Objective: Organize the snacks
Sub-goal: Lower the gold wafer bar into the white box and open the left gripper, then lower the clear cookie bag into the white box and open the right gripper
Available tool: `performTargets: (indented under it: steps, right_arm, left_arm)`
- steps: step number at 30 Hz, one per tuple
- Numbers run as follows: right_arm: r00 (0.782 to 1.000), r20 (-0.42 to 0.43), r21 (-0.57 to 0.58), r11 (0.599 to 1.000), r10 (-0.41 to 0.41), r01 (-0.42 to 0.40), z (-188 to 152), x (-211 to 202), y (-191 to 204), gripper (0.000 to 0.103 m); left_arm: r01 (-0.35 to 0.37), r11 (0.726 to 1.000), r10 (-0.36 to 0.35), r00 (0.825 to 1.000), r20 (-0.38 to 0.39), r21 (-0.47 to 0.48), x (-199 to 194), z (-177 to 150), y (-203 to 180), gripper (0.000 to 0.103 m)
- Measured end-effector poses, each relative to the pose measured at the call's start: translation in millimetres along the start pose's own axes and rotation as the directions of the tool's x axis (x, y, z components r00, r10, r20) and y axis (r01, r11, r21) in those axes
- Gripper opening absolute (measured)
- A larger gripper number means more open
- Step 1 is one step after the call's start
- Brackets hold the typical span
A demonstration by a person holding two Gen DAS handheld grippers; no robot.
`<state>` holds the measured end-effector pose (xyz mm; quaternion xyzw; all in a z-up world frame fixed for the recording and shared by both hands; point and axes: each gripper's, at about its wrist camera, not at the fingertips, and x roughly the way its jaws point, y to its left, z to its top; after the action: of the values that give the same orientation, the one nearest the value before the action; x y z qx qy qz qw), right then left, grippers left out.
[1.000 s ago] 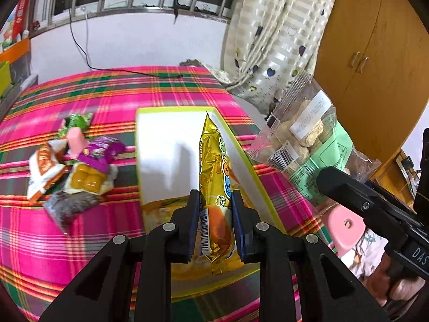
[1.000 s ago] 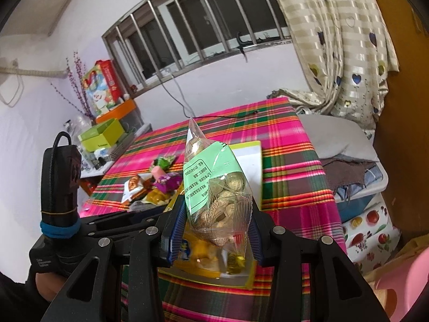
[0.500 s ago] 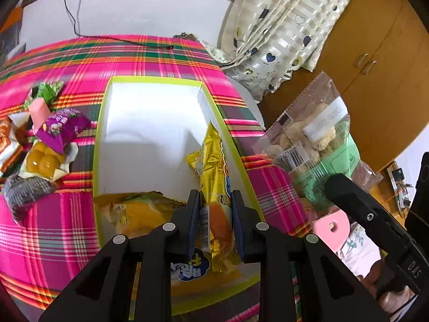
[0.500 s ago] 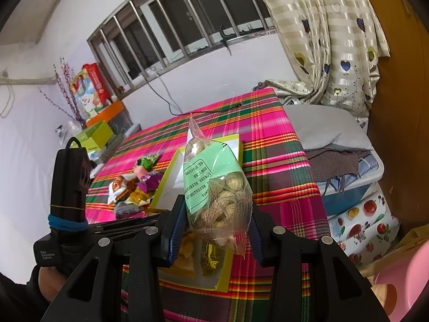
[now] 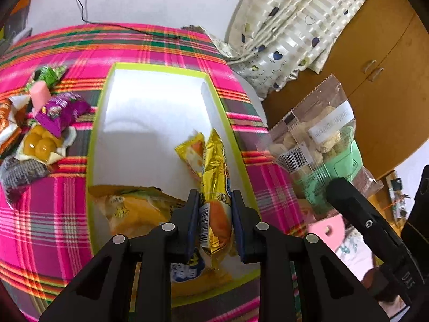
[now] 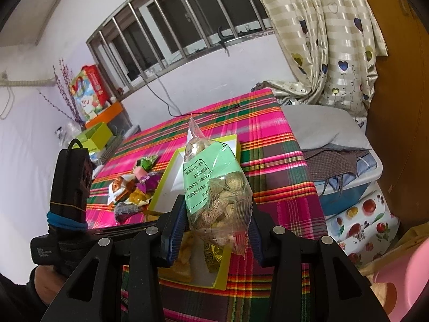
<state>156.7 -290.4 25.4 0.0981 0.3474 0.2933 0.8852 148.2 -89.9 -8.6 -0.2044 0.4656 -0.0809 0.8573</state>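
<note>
Over the last second the left gripper (image 5: pixel 215 221) has come down from above the table toward the shallow white tray with the lime-green rim (image 5: pixel 93 145), carrying the long gold foil snack packet (image 5: pixel 215 177) with it; a second ago the packet stood high over the tray, now its far tip reaches down beside a smaller yellow-and-orange wrapped snack (image 5: pixel 191 153) on the tray floor near the right wall. Judged from this, the placing step is nearly done and only the release remains. The jaws are clamped on the gold packet's near end, the barcode edge against the left pad. A flat yellow bag (image 5: pixel 134 209) lies in the tray's near left part, just left of the jaws. Left of the tray, on the pink plaid tablecloth (image 5: pixel 67 204), a loose pile of small wrapped snacks (image 5: pixel 45 123) waits unsorted. The right gripper (image 6: pixel 213 230) has held its place right of the tray, closed around the clear plastic bag of round biscuits with a green label (image 6: pixel 214 190); the bag stands upright between the pads, above the tray's near right corner, not yet lowered. It likely goes in next.
</note>
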Motion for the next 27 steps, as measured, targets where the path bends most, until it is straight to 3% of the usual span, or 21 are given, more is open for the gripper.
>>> performTargets:
  steps: [3,13,19,22,27]
  right_arm:
    - [1.000,0.000,0.000,1.000,0.000,0.000,1,0,0,0.040]
    - [1.000,0.003,0.003,1.000,-0.002,0.002,0,-5,-3,0.040]
    - [1.000,0.005,-0.005,1.000,0.000,0.000,2,-7,2,0.040]
    - [1.000,-0.003,-0.014,1.000,0.001,-0.001,4,-4,7,0.040]
    - [0.999,-0.033,-0.024,1.000,0.016,-0.017,8,14,20,0.040]
  left_arm:
    - [0.046,0.999,-0.046,0.999,-0.025,-0.006,2,-1,-1,0.030]
    - [0.106,0.994,-0.104,0.993,-0.062,0.019,1,-6,-4,0.030]
    - [0.063,0.994,-0.066,0.998,0.021,0.089,-19,-6,-4,0.030]
    - [0.006,0.993,-0.015,0.997,0.077,0.122,-29,-7,3,0.030]
    - [-0.056,0.994,0.047,0.994,0.099,0.096,-34,-7,30,0.030]
